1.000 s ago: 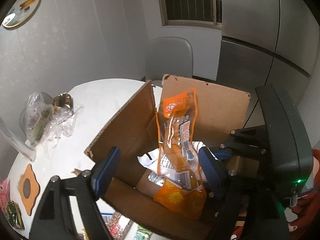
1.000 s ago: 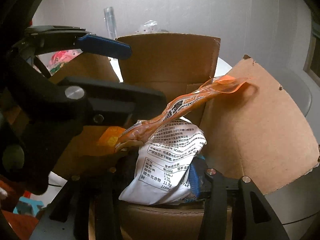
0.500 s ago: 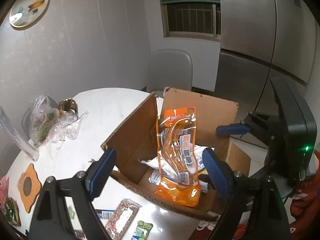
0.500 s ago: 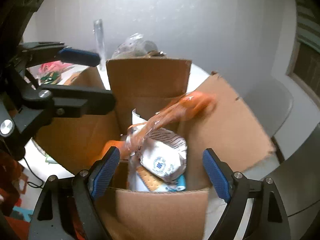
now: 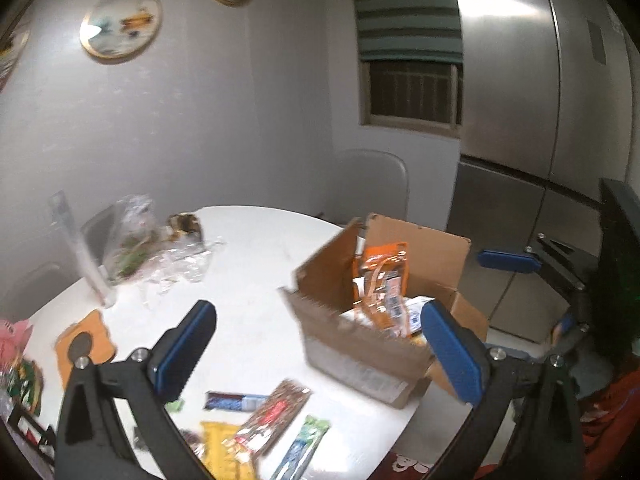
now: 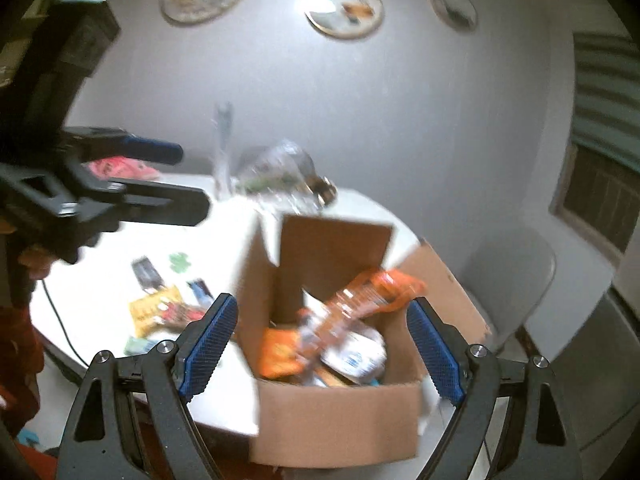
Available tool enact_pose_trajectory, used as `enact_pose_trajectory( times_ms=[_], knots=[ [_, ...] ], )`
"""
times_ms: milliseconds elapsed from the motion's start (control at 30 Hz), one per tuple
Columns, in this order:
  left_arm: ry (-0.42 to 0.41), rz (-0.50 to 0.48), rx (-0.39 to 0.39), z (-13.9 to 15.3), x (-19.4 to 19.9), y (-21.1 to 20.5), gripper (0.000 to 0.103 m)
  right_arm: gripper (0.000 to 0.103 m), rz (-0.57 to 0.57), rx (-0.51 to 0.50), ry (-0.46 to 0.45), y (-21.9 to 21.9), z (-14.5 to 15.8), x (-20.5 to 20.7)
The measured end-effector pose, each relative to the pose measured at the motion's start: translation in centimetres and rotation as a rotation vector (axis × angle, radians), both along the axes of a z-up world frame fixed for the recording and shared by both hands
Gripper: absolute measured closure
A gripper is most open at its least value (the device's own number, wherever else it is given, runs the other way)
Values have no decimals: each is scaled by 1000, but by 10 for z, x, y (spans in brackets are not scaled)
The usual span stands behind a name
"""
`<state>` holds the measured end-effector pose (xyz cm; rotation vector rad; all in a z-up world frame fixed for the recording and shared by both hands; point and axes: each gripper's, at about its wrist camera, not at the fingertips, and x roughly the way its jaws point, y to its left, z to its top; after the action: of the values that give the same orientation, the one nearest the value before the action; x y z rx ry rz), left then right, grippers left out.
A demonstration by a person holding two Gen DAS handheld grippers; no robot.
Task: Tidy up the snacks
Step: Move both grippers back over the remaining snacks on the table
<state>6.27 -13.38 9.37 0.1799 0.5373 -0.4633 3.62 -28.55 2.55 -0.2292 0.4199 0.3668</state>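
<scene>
White round table [image 5: 248, 280] w/ grey wall behind, fridge [image 5: 532, 100] to one side. Cardboard box [image 6: 332, 416] sits at the table's edge nearest me, flaps up. Orange snack pouch [image 5: 380, 276] stands propped inside, leaning on the far flap, on top of a white packet [image 6: 352, 354] and other wrappers. My left gripper [image 5: 316, 344] is up and back from the box, jaws opening wide, nothing btwn them. My right gripper [image 6: 322, 344] hangs over the box's near wall, jaws spread apart, also empty. Loose snacks [image 5: 272, 412] lie on the table just beside the box: a yellow pack [image 6: 154, 308], bars, a green stick. Farther off, clear plastic bags [image 5: 136, 240] and an orange coaster [image 5: 82, 346]. Frames are blurry.
</scene>
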Motion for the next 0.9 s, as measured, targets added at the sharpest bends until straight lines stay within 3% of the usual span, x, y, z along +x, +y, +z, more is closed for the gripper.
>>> enact_pose_trajectory(
  times_ms=[133,233,500,733,900],
  knots=[
    [-19,75,0,-7,-18,36,2,19,86,12,-54,36,9,-22],
    [-15,130,3,-20,-28,63,2,26,165,16,-54,63,6,-30],
    [109,239,-28,-99,-31,125,2,30,338,-2,132,139,-53,-17],
    [254,261,-32,-173,-15,145,2,30,290,65,343,158,-128,13],
    [321,248,-36,-202,-1,145,5,30,204,96,372,158,-155,24]
  ],
)
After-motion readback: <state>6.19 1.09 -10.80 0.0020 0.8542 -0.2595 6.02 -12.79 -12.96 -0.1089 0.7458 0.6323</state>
